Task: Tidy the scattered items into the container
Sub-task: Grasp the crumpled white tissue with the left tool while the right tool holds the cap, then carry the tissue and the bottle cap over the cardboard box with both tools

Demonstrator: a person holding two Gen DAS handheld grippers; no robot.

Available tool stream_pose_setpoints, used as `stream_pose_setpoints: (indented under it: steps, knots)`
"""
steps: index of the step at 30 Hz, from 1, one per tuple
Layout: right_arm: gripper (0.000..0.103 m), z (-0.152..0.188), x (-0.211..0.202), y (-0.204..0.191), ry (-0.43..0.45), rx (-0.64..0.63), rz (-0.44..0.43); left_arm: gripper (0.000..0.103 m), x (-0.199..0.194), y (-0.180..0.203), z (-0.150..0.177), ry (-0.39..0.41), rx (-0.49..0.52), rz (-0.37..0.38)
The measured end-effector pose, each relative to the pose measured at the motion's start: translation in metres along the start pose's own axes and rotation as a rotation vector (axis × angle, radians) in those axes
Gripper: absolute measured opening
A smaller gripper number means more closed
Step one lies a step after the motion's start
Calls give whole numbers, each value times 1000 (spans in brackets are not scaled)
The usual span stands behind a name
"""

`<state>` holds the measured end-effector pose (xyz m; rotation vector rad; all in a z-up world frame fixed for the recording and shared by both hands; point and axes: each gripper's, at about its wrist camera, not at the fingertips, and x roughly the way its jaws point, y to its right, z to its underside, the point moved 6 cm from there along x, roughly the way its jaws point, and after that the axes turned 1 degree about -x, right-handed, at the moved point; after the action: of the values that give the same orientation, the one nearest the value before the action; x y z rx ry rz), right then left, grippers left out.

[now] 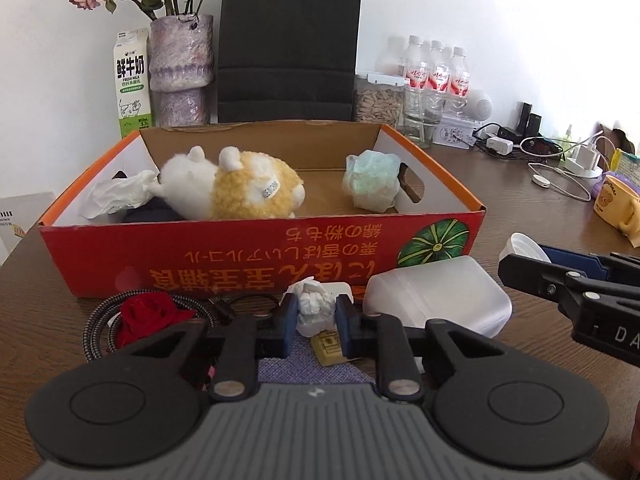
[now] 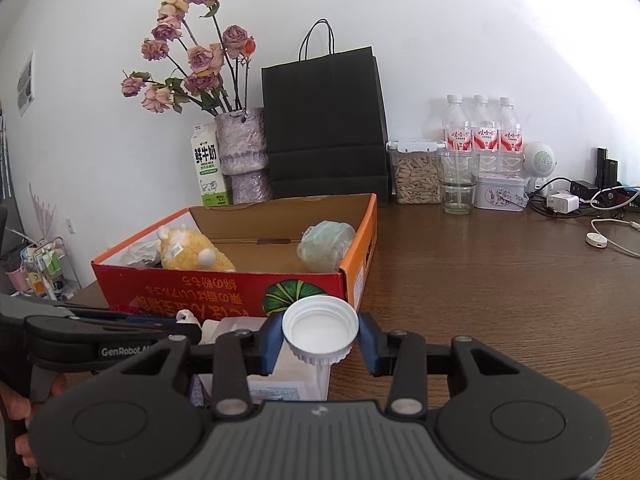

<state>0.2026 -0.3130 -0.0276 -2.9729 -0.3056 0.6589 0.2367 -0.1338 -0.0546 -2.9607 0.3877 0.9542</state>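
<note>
Milk carton (image 1: 133, 82): far left by the wall, printed "鲜牛奶" and "FRESH MILK" with a cow drawing.
Vase (image 1: 182, 68): just right of the carton, holding dried roses.
Black paper bag (image 1: 289, 44): standing behind the box.
Cardboard box (image 1: 260, 256): red near wall, its Japanese lettering upside down, a green pumpkin picture at its right end. Inside lie a white tissue at the left, a yellow and white plush toy (image 1: 236, 188) with a small tag, and a pale green bundle (image 1: 372, 180) at the right.
Left gripper (image 1: 317, 322): near the box's front wall, its blue pads pressed on a crumpled white tissue (image 1: 314, 306) above table clutter; "GenRobot" reads on its side in the right wrist view.
Red cloth (image 1: 150, 314): left of that tissue, on a coiled braided cable.
Translucent plastic jug (image 1: 436, 294): lying just right of the left gripper.
Right gripper (image 2: 320, 338): pads closed on a white ribbed screw cap (image 2: 320, 328), held in front of the box's near right corner.
Water bottles (image 2: 482, 132): three in a row at the far right, red labels, characters too small to read.
</note>
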Motion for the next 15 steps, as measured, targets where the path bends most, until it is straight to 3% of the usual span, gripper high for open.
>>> stream_pose_setpoints:
  steps: [8,15]
  knots:
    - [39,-4,-6,-11,11,-9,-1,21,-25,-9,-3,63,-16,3]
    - [39,-26,-8,-36,54,-44,-23,21,-59,-26,-31,201,-22,-11]
